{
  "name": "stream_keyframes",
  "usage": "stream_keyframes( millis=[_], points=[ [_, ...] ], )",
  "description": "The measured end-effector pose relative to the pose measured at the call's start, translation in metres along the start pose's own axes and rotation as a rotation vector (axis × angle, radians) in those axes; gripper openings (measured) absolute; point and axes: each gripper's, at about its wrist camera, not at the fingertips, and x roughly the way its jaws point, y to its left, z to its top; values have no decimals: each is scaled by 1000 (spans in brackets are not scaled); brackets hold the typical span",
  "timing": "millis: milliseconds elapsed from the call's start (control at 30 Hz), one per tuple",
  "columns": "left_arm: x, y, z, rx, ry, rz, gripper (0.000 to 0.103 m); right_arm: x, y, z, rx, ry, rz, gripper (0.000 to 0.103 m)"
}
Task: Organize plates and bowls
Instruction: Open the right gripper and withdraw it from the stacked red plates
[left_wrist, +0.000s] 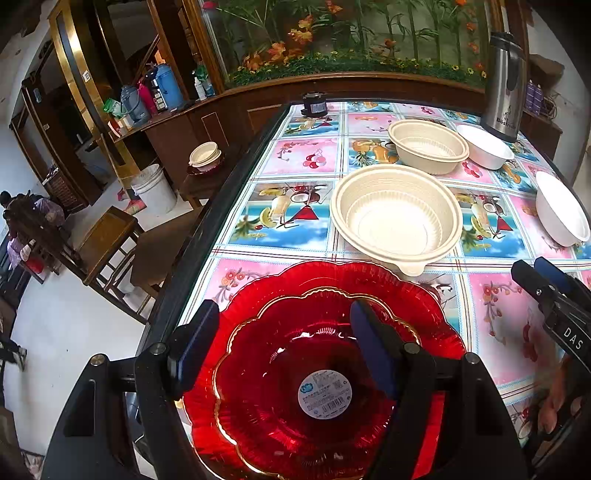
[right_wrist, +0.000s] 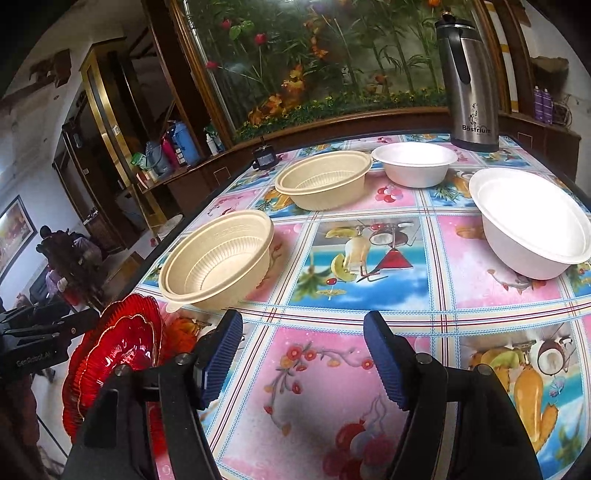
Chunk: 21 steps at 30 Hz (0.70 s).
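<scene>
Two red glass plates lie stacked at the table's near left corner, the smaller gold-rimmed one on top with a round sticker. My left gripper hovers open over them, one finger by the left rim and the other above the middle. Beyond stand two beige ribbed bowls and two white bowls. My right gripper is open above bare tablecloth with nothing between its fingers; the nearer beige bowl is ahead to its left and a white bowl to its right.
A steel vacuum flask stands at the table's far right and a small dark device at the far left corner. The table's dark left edge drops to chairs and a bucket. More bowls sit on a side stool.
</scene>
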Motion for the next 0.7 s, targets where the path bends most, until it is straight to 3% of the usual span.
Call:
stream_keyframes(
  millis=[700],
  points=[
    [4,-1,4,5,0,-4,74,3,-1,0,-2,14,-2,70]
  ],
)
